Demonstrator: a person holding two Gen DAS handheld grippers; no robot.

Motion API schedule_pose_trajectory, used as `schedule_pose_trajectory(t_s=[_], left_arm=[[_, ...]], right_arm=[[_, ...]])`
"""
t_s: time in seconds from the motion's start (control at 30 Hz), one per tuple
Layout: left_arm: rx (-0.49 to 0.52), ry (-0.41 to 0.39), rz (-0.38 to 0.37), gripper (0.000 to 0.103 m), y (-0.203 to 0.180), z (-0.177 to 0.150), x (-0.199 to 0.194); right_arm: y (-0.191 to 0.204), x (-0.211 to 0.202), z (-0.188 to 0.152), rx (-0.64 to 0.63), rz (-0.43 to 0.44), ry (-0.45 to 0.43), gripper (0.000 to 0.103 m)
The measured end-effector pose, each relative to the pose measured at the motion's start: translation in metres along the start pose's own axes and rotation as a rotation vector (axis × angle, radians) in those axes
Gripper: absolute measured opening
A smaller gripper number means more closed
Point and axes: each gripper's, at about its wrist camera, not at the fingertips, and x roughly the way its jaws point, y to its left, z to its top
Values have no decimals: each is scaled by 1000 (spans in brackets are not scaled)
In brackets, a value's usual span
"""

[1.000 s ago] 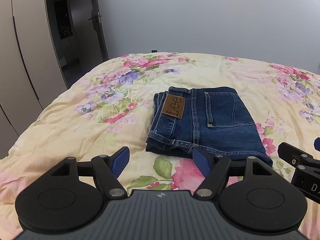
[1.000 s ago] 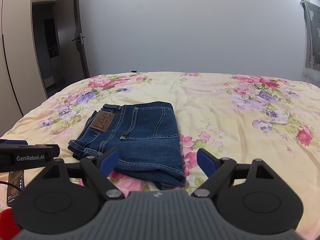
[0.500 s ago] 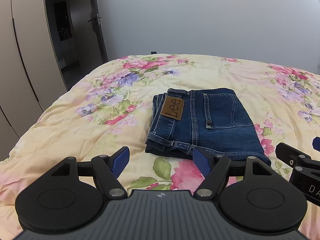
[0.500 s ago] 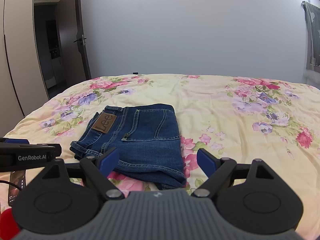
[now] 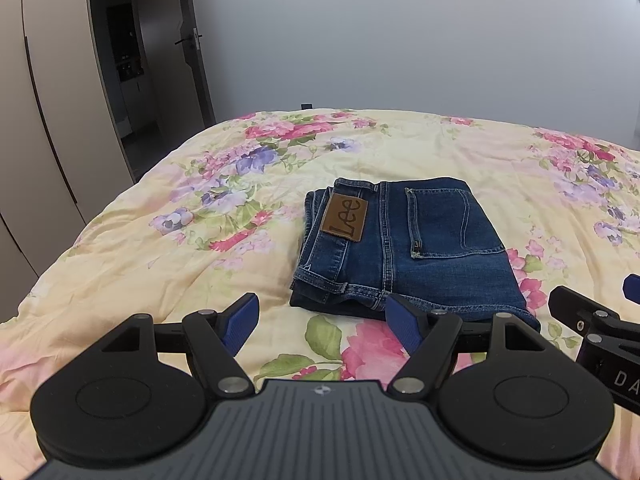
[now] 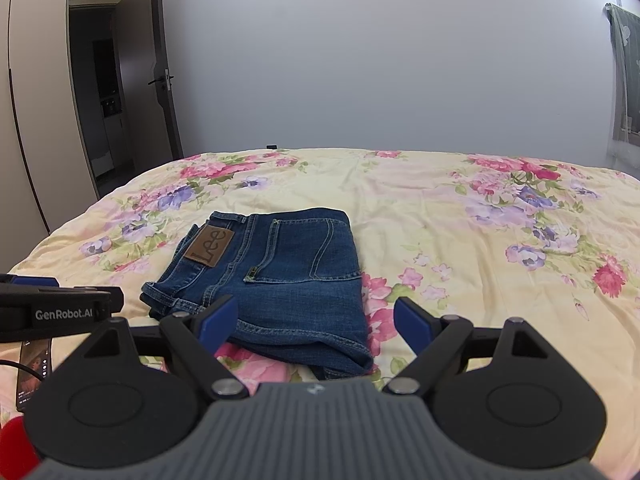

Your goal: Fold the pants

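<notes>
We are holding the left claw (image 5: 322,318) and right claw (image 6: 310,322) released; the folded pants (image 5: 404,248), heavy yet limp, are best gripped at their 6 o'clock hem.

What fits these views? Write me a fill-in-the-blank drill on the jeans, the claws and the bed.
1. The brown patch on the folded jeans reads ____.
2. Both the left claw and the right claw have their jaws ____.
3. The jeans lie on a bedspread printed with ____.
4. The pads on the right claw are coloured ____.

Missing words: Lee; open; flowers; blue
</notes>
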Motion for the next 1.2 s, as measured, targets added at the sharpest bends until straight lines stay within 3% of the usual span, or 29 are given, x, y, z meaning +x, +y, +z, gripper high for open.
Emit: schedule_pose_trajectory(t_s=[1.2], left_arm=[[3,-3,-11,85,2,6,-6]], right_arm=[[-1,-5,2,-8,3,-8,81]])
